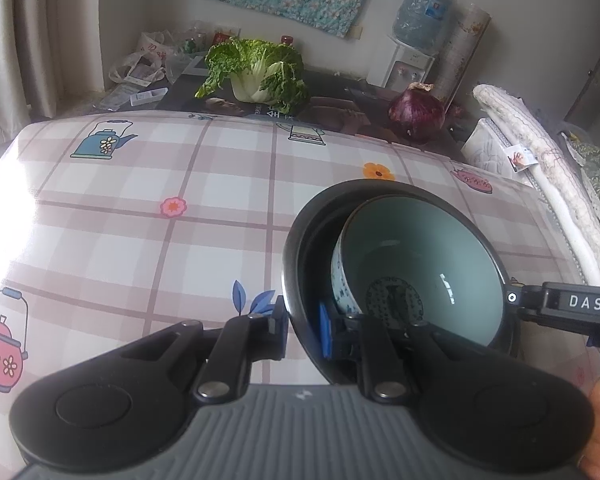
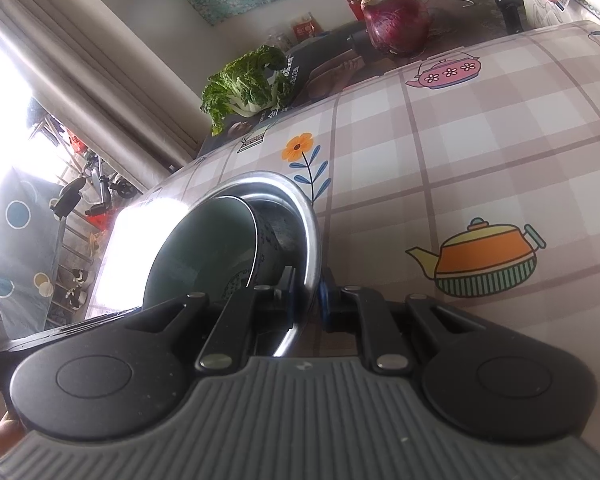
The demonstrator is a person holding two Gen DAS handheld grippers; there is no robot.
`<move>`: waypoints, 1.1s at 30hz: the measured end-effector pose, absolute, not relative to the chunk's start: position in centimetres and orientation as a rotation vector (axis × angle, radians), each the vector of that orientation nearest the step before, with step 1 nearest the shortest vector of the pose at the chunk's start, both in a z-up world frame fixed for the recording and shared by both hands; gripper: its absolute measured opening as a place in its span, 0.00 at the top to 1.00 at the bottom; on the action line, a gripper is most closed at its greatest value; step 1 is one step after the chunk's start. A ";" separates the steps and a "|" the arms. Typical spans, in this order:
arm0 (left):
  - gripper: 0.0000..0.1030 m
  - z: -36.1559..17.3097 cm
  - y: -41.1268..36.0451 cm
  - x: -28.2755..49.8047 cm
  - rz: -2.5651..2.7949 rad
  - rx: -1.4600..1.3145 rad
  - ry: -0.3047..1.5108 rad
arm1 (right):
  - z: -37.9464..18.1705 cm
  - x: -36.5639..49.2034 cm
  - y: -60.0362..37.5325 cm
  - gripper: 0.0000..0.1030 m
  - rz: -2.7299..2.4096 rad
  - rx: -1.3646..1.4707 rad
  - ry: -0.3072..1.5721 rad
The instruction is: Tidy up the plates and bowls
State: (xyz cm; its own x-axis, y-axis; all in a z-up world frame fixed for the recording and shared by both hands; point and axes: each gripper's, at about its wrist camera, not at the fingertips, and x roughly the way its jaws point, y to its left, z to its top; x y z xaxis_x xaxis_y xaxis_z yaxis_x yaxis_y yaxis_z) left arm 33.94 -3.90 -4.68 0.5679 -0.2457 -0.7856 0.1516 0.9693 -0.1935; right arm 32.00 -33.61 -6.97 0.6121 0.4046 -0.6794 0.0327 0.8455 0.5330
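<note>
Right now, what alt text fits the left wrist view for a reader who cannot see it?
The left tool is shut on the rim of a dark metal bowl holding a green-glazed ceramic bowl, above a plaid tablecloth. The right tool grips the bowl's opposite rim. A cabbage and a red onion sit at the far end.

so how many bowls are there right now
2: a metal outer bowl, its rim pinched by both tongs (left, right), and a celadon bowl nested inside it. Others may be out of view.
</note>
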 end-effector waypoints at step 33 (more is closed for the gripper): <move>0.86 -4.3 -3.7 33.3 -0.229 -0.156 0.903 | -7.5 32.1 -33.2 0.88 0.220 0.541 0.895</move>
